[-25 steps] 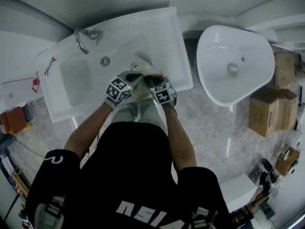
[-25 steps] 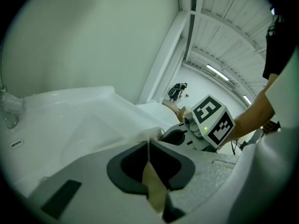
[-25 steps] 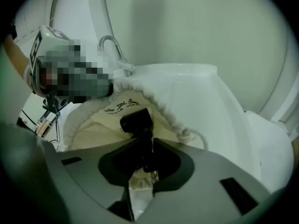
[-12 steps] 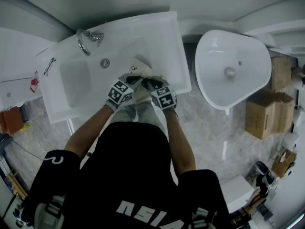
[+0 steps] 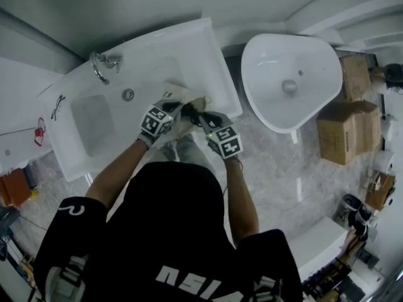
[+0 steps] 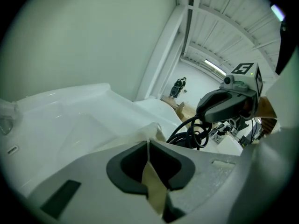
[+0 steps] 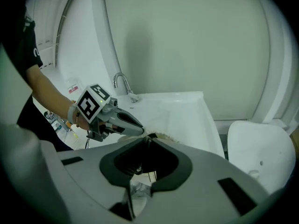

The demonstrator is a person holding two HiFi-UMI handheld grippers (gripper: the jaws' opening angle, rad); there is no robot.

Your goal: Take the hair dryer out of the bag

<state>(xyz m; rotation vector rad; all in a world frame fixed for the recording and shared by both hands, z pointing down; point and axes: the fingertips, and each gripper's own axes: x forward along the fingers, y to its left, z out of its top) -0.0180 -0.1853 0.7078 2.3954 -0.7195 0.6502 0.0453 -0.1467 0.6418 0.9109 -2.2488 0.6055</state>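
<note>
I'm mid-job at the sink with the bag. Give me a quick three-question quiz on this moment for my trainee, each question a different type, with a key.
1. True or false: the beige bag lies down inside the sink's basin.
2. Multiple choice: what is pinched in the left gripper? A) bag fabric B) the faucet C) a cardboard box
3. Fill in: in the left gripper view, black ___ loops show just past the bag's rim.

Key:
1. False. In the head view it is over the flat counter beside the basin.
2. A.
3. cord.
</note>
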